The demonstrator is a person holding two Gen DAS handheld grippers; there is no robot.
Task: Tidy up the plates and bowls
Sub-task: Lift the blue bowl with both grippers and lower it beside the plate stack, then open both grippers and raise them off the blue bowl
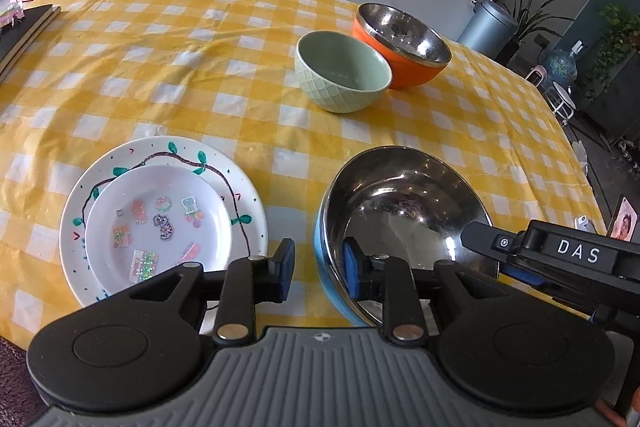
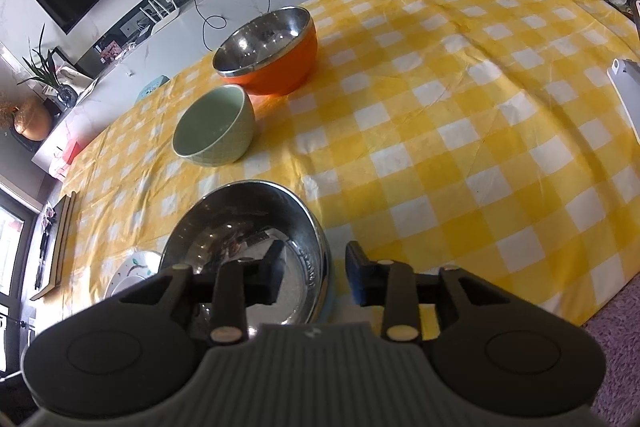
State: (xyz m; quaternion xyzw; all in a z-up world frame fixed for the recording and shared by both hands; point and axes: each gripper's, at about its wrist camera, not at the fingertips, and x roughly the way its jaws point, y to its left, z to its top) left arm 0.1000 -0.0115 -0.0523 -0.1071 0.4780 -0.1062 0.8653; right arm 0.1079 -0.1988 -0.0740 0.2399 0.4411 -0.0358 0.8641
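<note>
On the yellow-and-white checked tablecloth sits the whole line-up; nearest the camera, a steel-lined bowl with a pale blue outer shell rests at the table's front edge, and both tools straddle its rim. Left gripper first — jaws parted, one blue pad outside the bowl's left wall, the other inside over the shiny lining; neither pad is seen pressing on the wall, so the rim simply stands between them. Right gripper mirrors it on the opposite side; its left finger hangs inside the steel basin, its right finger outside over the cloth, with a clear gap to the rim — spread, not pinching. From the left wrist view the right tool's black body juts in over the bowl's right edge.

Just left of the blue bowl lies a large white plate painted with a green-leafed vine; stacked on it, a smaller white plate with colourful stickers. Farther back, well apart from the near group, a pale green ceramic bowl with a quilted outside stands upright; touching it from behind, a larger orange bowl with a steel lining tilts on its base.
</note>
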